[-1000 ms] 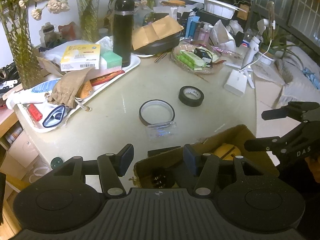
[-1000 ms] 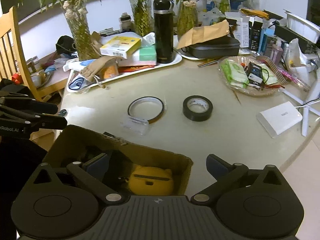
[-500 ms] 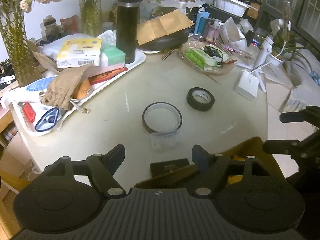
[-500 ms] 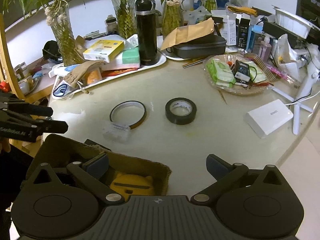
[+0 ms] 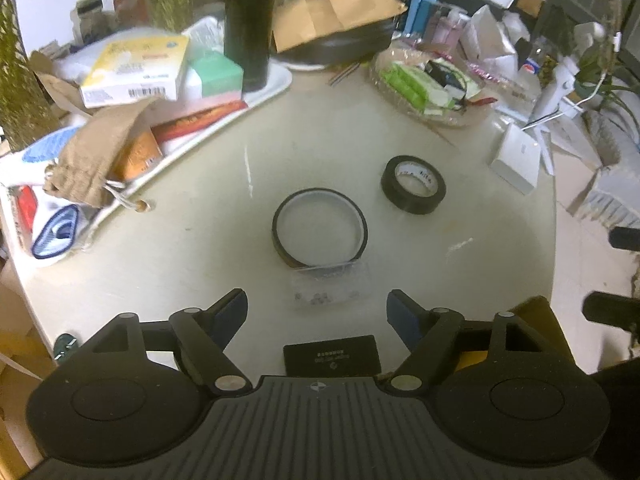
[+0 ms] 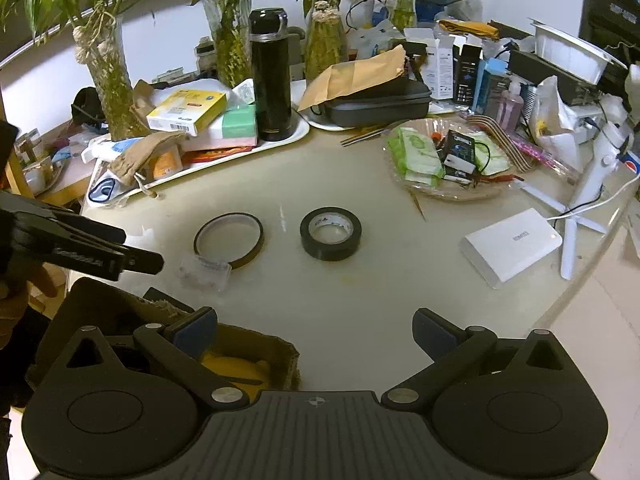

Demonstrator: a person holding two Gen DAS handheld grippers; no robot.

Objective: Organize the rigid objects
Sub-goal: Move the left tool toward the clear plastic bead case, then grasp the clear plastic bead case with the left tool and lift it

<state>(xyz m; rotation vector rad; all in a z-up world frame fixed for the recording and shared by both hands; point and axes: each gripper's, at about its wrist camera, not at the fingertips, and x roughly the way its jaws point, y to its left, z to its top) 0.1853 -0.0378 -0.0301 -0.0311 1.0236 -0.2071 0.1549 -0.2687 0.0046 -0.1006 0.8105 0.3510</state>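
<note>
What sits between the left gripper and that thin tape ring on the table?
A small clear plastic box lies just ahead of the open left gripper, against the near edge of the thin tape ring. Nothing else visible stands between them.

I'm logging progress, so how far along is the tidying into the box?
Done: a yellow item lies in the cardboard box. In hand: nothing; left gripper and right gripper have open jaws. Left: thin tape ring, black tape roll, clear case, black card.
</note>
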